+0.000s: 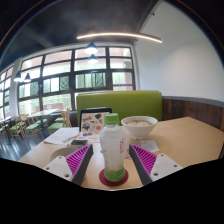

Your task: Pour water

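A tall pale plastic bottle (112, 148) with a green top and a greenish base stands upright on a round red coaster (112, 179) on the light wooden table (185, 140). My gripper (112, 166) is open. The bottle stands between the fingers, with a gap to the magenta pad on either side. The left pad (78, 158) and the right pad (146, 160) flank its lower half. A white bowl (139, 126) sits on the table beyond the bottle, a little to the right.
A printed menu card (93, 122) and papers (62, 135) lie beyond the left finger. A green bench back (120, 102) runs behind the table. Windows and more tables fill the room to the left.
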Demonstrator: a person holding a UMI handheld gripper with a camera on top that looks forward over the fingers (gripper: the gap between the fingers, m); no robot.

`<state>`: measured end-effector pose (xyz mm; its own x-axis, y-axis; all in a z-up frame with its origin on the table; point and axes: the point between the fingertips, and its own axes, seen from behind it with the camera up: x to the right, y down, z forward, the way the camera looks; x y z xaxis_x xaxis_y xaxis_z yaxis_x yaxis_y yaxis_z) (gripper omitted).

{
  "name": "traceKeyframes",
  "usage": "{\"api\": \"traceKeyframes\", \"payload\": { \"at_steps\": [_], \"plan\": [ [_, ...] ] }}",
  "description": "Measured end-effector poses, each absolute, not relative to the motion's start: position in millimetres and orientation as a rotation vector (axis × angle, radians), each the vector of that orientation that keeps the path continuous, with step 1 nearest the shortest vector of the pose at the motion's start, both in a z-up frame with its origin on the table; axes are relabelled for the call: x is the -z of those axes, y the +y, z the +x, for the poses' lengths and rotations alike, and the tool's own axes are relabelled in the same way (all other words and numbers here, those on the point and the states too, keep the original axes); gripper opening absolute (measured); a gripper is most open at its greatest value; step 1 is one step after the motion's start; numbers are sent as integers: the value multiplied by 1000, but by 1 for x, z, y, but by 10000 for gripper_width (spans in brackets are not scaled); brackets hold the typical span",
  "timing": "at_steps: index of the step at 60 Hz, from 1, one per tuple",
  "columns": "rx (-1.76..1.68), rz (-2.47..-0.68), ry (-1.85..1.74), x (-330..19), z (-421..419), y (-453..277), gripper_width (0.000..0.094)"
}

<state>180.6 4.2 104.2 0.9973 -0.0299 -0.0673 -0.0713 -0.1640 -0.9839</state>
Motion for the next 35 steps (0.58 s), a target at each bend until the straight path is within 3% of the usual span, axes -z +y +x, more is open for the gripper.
{"api": "traceKeyframes", "payload": {
  "at_steps": [21, 35],
  "plan": [
    [-62, -1717, 95, -141, 156, -154, 820],
    [-95, -1717, 61, -137, 148, -224, 821]
  ]
}}
